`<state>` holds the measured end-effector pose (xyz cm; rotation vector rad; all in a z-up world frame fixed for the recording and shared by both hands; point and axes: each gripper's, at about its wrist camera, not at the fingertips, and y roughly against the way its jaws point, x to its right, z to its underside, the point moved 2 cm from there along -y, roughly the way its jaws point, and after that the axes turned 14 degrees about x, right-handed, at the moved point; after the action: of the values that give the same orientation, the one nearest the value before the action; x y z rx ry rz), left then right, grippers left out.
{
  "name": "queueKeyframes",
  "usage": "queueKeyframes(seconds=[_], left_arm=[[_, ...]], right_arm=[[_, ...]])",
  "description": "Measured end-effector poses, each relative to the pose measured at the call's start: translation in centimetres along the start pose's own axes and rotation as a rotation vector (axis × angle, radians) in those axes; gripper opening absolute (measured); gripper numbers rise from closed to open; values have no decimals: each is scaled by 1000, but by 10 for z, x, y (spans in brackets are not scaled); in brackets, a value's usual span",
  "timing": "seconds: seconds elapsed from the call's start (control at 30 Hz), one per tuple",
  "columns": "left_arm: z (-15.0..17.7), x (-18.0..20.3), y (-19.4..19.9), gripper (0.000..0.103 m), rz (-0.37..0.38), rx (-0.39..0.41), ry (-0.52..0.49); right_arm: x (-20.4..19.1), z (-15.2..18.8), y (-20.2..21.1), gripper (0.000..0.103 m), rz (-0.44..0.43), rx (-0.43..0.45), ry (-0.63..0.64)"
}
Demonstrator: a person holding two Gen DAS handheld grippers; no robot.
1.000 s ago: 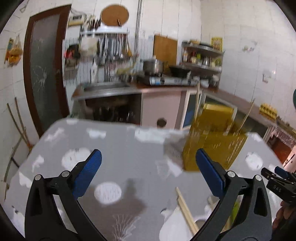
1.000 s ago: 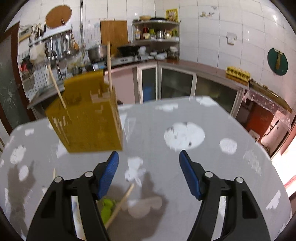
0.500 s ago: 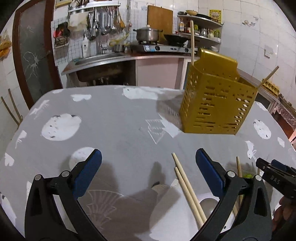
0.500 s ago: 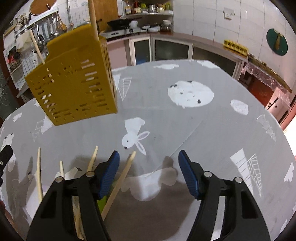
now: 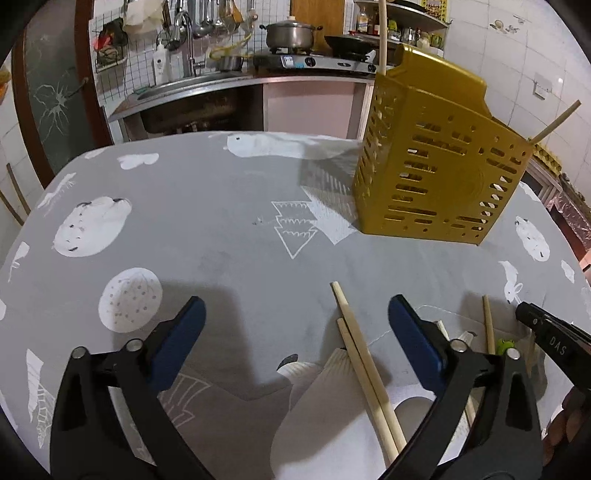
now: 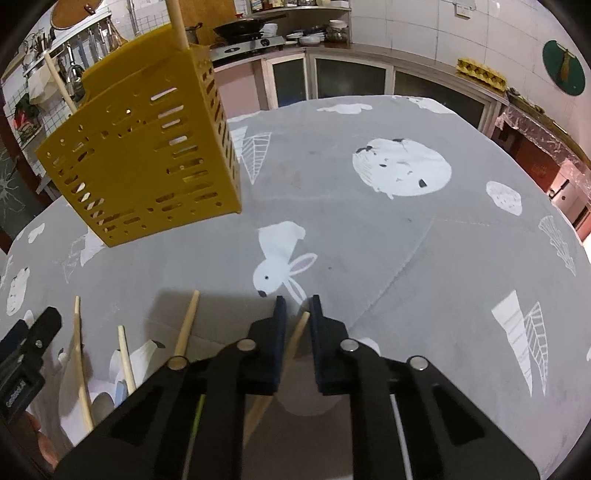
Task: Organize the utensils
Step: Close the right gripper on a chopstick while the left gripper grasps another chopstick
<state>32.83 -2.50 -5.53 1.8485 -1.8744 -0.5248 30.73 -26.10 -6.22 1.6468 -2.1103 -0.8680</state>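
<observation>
The right gripper (image 6: pixel 295 308) has just closed its jaws on a chopstick (image 6: pixel 297 334) lying on the grey tablecloth (image 6: pixel 369 240). The left gripper (image 5: pixel 295 321) stands wide apart over two chopsticks (image 5: pixel 364 369), near the yellow holder (image 5: pixel 436 166).

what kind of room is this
Most likely a home kitchen. A sink with a tap sits by a hob carrying a lidded steel pot, ladles hang on a wall rack, and a yellow utensil holder stands on the cloth-covered table.
</observation>
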Motion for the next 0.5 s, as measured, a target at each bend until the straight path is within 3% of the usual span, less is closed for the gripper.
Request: queueKeyframes(seconds=[0.23, 0.3, 0.5], left_arm=[[0, 10, -15, 71, 46, -53, -1], [2, 14, -21, 58, 60, -74, -3], [5, 24, -26, 37, 51, -88, -45]], right_arm=[[-2, -1, -4, 11, -29, 4, 27], [-2, 0, -4, 11, -31, 7, 33], [-4, 0, -4, 11, -31, 13, 37]])
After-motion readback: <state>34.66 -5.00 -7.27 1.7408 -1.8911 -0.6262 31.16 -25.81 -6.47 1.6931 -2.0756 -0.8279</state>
